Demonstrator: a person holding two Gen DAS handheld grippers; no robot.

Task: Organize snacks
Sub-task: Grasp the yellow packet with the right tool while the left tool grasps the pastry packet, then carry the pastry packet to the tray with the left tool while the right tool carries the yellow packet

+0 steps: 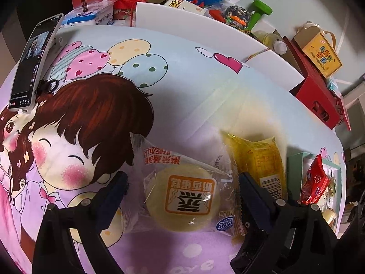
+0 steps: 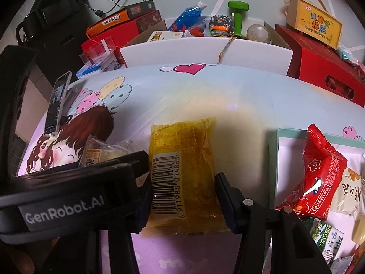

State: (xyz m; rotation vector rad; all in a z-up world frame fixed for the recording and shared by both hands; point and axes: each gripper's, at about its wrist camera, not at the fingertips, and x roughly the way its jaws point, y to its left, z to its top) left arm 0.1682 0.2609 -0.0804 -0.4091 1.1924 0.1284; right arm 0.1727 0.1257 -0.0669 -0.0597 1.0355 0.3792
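While both grippers sit low over the cartoon-print tablecloth (image 1: 182, 86), each has one snack between its fingers.

Left gripper (image 1: 182, 189): fingers spread wide on either side of a clear-wrapped round steamed cake (image 1: 182, 196), which lies flat on the cloth. The right finger sits close against the wrapper edge; the left finger stands clear of it. No squeeze visible.

Right gripper (image 2: 182, 187): fingers to either side of a yellow snack packet (image 2: 182, 173), barcode side up, flat on the cloth. The right finger sits at the packet's edge; the left finger is largely hidden behind the body of the left gripper, so whether the packet is clamped cannot be told.

Position: the cake lies just left of the yellow packet, their wrappers touching or overlapping in the left wrist view.

Mint-green shallow box (image 2: 273, 159): to the right of the packet, near it. Contents: red candy bag (image 2: 319, 173), pale wrapped snacks, a green-and-white biscuit packet (image 2: 328, 239).

Other items: smartphone (image 1: 34, 61) propped at the cloth's far left; white boxes (image 2: 205, 48), red carton (image 2: 319, 70), green dumbbell (image 2: 238, 13) and blue-filled bottle (image 2: 189, 13) along the far edge.
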